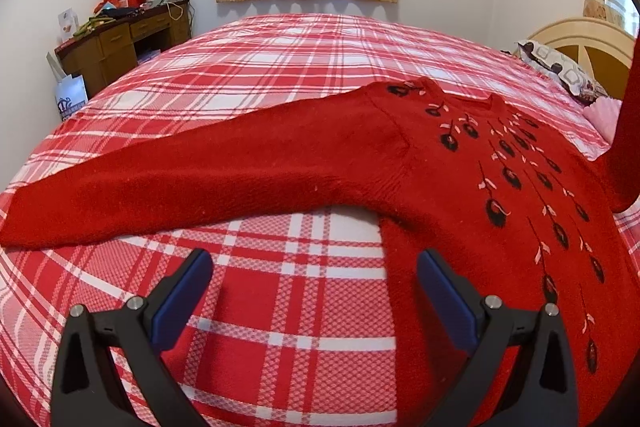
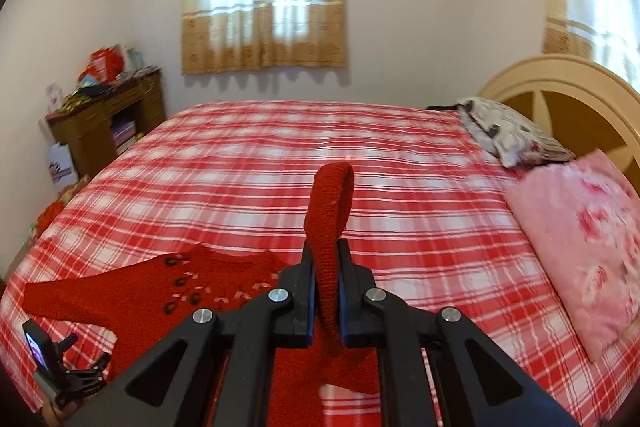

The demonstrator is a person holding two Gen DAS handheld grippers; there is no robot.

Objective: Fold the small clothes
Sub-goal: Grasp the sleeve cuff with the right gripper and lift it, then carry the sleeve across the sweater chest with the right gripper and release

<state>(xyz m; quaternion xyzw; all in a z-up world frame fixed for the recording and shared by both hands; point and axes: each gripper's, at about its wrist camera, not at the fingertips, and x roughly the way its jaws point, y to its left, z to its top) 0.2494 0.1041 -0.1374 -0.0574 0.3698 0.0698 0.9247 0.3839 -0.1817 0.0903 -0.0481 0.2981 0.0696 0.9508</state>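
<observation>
The red sweater [image 1: 460,187] lies face-up on the bed [image 1: 280,67], one sleeve [image 2: 330,227] pinched tight in my right fingers [image 2: 325,247] and lifted. I'm on the sleeve fold; next it must swing across the chest. My left fingers [image 1: 314,263] hover wide, empty, at the sweater's side edge.
</observation>
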